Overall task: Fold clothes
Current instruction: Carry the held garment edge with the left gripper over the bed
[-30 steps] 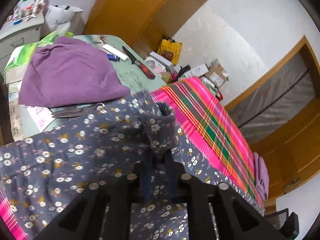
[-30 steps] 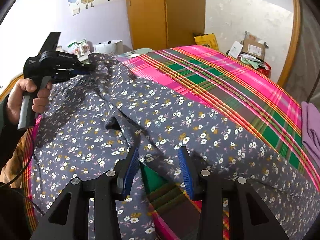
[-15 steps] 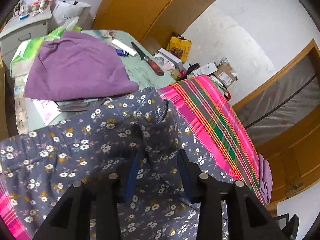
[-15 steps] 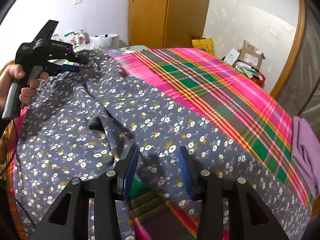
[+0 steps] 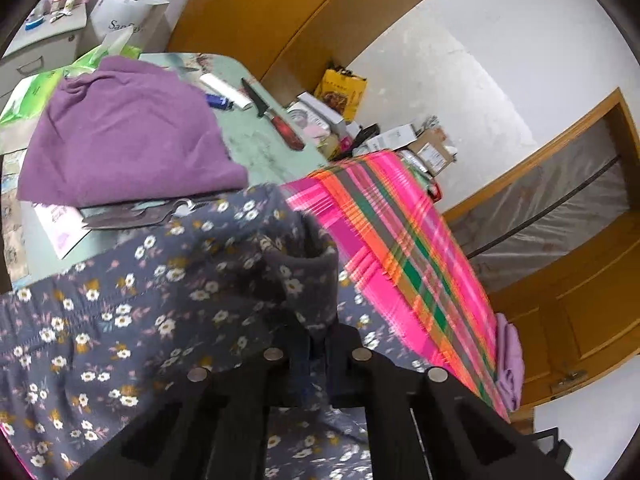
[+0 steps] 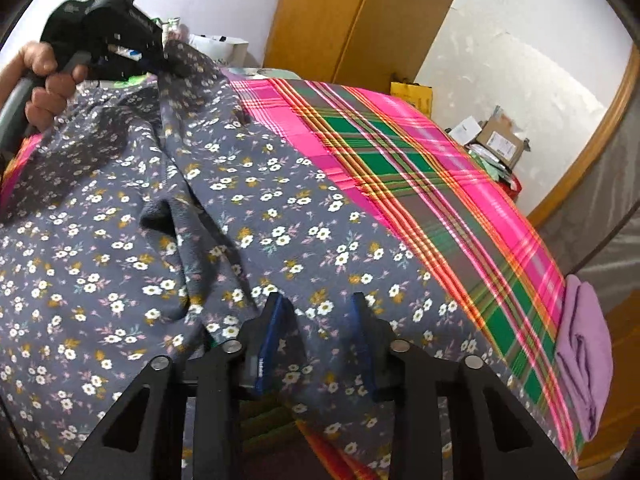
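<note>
Left gripper (image 5: pixel 318 344), at 6 o'clock in the left wrist view, has just been closing and now pinches a raised peak of the floral garment (image 6: pixel 260 216), the cloth bunched between its pads. Seen from the right wrist camera, the same tool sits at 10 o'clock, held by a hand (image 6: pixel 44 80), lifting that corner clear of the bed. Right gripper (image 6: pixel 318 340), at 6 o'clock in its own view, has also just been closing; its blue pads (image 6: pixel 270 332) stand apart with a low ridge of the garment's edge between them, not visibly pressed.

Progress: early, by judgement. The garment lies mostly spread across the plaid bedspread (image 6: pixel 420 168), from 8 o'clock toward 4 o'clock, with loose wrinkles and one turned-over flap near centre; no completed fold shows. Both ends appear to be in the course of being taken up, so the folding proper and the setting aside remain. A lilac folded cloth (image 6: pixel 584 344) rests at the bed's edge at 4 o'clock, possibly an item already finished.

Containers: a white paper bag (image 5: pixel 128 20) stands at 11 o'clock in the left wrist view, contents not visible. A yellow bag (image 5: pixel 342 90) at 12 o'clock and cardboard boxes (image 5: pixel 430 150) at 1 o'clock sit by the wall; what they hold cannot be told. A purple cloth (image 5: pixel 124 136) lies on the side table (image 5: pixel 264 148) at 10 o'clock, beside a knife (image 5: pixel 276 120).
</note>
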Demonstrator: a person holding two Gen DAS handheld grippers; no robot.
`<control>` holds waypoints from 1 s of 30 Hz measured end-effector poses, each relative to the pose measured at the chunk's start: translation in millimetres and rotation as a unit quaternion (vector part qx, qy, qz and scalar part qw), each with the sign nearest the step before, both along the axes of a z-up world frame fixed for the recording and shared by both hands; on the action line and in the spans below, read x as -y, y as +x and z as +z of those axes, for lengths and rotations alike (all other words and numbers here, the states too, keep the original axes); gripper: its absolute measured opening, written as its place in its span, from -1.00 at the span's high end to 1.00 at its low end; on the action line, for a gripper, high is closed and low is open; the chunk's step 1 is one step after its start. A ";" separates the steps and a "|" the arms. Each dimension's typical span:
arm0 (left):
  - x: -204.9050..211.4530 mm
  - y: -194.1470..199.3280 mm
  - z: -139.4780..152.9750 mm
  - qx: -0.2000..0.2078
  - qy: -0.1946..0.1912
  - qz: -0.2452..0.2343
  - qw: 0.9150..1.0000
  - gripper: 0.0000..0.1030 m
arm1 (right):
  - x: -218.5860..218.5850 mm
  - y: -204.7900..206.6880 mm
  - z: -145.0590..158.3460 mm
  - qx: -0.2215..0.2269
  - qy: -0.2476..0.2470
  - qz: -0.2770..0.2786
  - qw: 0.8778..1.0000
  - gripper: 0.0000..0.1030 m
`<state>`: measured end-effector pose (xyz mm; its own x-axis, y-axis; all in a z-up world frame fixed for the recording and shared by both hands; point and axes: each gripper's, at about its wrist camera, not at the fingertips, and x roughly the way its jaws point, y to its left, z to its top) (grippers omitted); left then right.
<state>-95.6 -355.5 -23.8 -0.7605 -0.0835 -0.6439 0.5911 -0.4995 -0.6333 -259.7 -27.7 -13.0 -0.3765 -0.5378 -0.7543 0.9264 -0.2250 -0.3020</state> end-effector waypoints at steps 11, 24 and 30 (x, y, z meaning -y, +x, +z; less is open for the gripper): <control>10.3 -6.8 53.0 -0.074 0.004 -0.016 0.997 0.95 | 2.1 2.8 0.4 -0.042 0.015 0.012 0.999 0.33; 16.6 -19.7 70.3 -0.077 -0.007 -0.035 0.996 0.95 | -11.6 -10.9 44.8 -0.044 -0.047 -0.044 0.997 0.95; 17.0 -11.1 93.2 -0.104 -0.023 -0.052 0.993 0.95 | -22.3 17.4 85.7 -0.072 -0.071 -0.044 0.994 0.95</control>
<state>-106.7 -372.5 69.4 -0.8824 -0.0224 -0.4701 0.3938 -0.5819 -0.7116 -242.3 -5.4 72.8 -0.5257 -0.5954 -0.6076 0.8505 -0.3536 -0.3894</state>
